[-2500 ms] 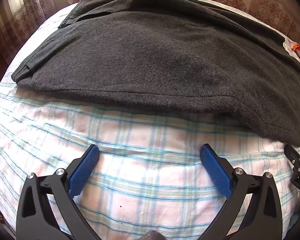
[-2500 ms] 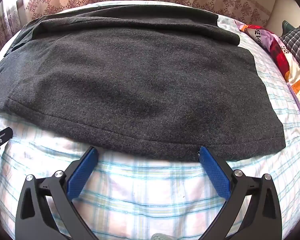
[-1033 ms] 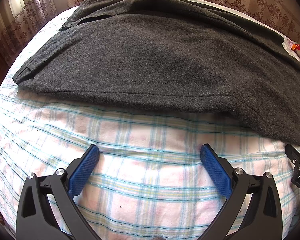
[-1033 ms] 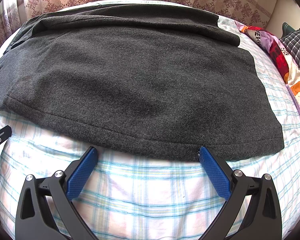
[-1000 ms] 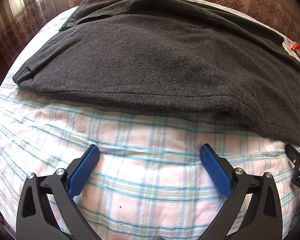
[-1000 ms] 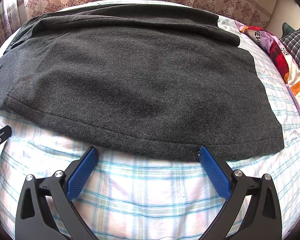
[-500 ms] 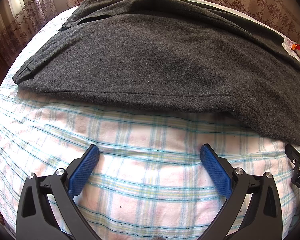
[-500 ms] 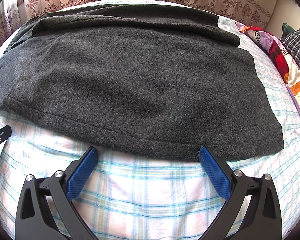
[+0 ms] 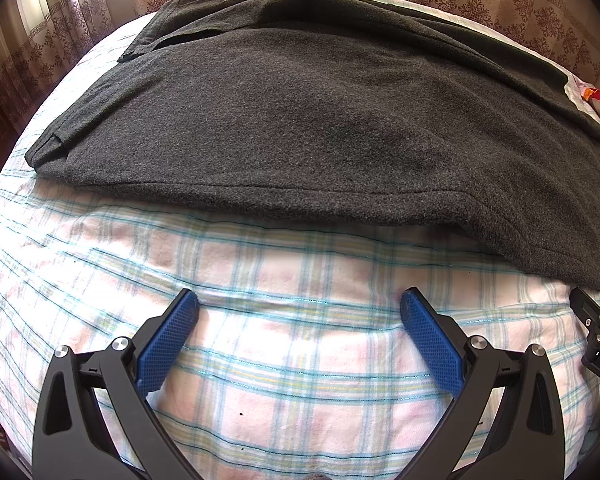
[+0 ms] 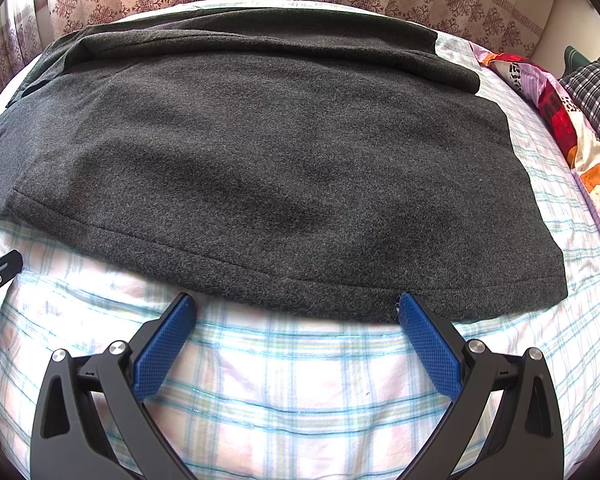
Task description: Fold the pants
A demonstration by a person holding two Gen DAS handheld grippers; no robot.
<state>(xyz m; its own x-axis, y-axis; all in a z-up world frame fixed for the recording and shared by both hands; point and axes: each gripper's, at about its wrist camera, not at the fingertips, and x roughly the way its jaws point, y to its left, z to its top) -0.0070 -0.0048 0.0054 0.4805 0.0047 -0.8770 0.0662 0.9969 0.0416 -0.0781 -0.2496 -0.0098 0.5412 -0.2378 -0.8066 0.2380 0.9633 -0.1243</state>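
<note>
Here, the dark grey pants (image 10: 280, 168) lie across the plaid bedsheet (image 9: 280, 360), left gripper (image 9: 299, 305) and right gripper (image 10: 296, 307) both spread wide and empty near its front edge.

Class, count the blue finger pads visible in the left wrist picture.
2: one pad lower left, one pad lower right, both over the bedsheet, short of the pants. Possibly another's blue edge far right.

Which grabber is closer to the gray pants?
The right gripper: its open fingertips sit at the near hem of the gray pants. The left gripper, also open, hangs back over the checked sheet.
</note>
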